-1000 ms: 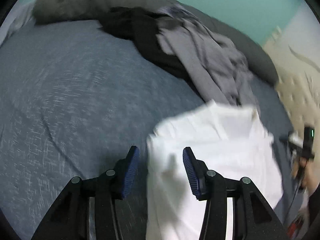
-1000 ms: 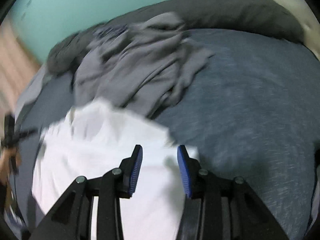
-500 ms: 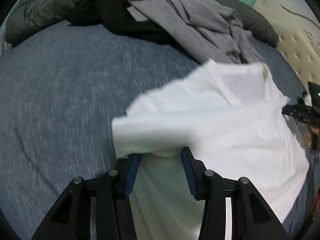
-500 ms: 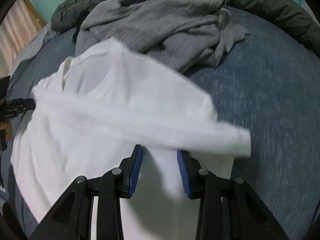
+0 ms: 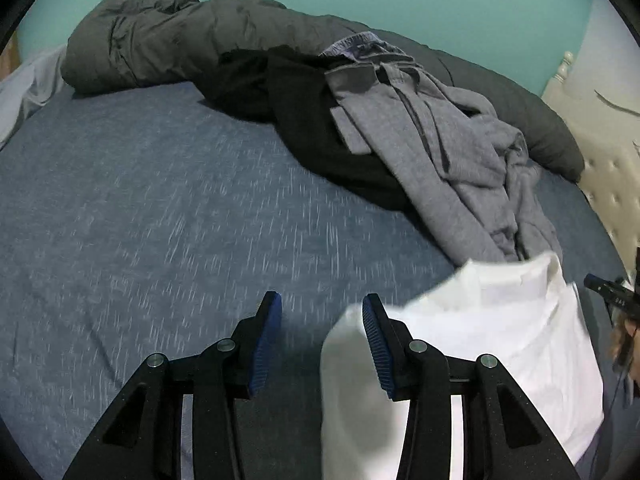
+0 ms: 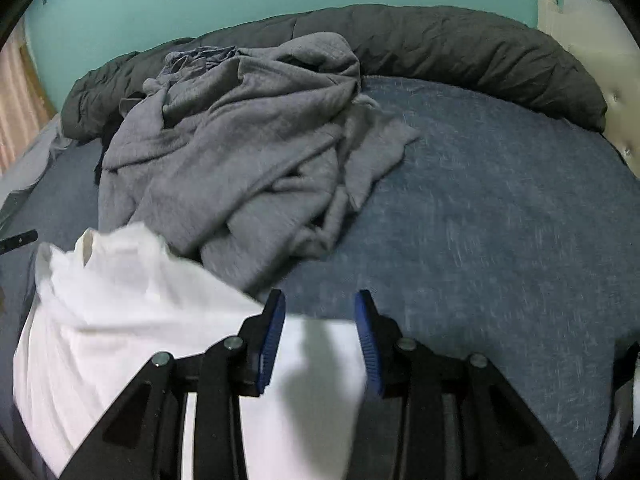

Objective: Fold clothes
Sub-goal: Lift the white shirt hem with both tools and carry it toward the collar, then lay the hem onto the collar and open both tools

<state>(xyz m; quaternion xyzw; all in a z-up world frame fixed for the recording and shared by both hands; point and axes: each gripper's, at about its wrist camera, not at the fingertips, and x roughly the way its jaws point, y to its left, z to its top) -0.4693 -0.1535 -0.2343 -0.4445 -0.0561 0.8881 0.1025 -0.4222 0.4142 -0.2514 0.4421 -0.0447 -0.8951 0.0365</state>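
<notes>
While our left claw (image 5: pixel 322 334) and right claw (image 6: pixel 320 330) gape empty over the bed (image 5: pixel 140 208), the white shirt (image 5: pixel 480 340) lies only loosely doubled, grey clothes (image 6: pixel 240 140) still unfolded behind it.

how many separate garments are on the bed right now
3: white shirt at the near edge, grey knit garment heaped behind it, black garment partly under the grey. More may be buried in the heap.

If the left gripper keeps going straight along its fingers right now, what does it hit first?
Most likely the bare blue bed sheet. Nothing lies between the fingertips of the left gripper, and the white shirt sits off to the right of its line. The black garment lies farther ahead, though depth is hard to judge.
</notes>
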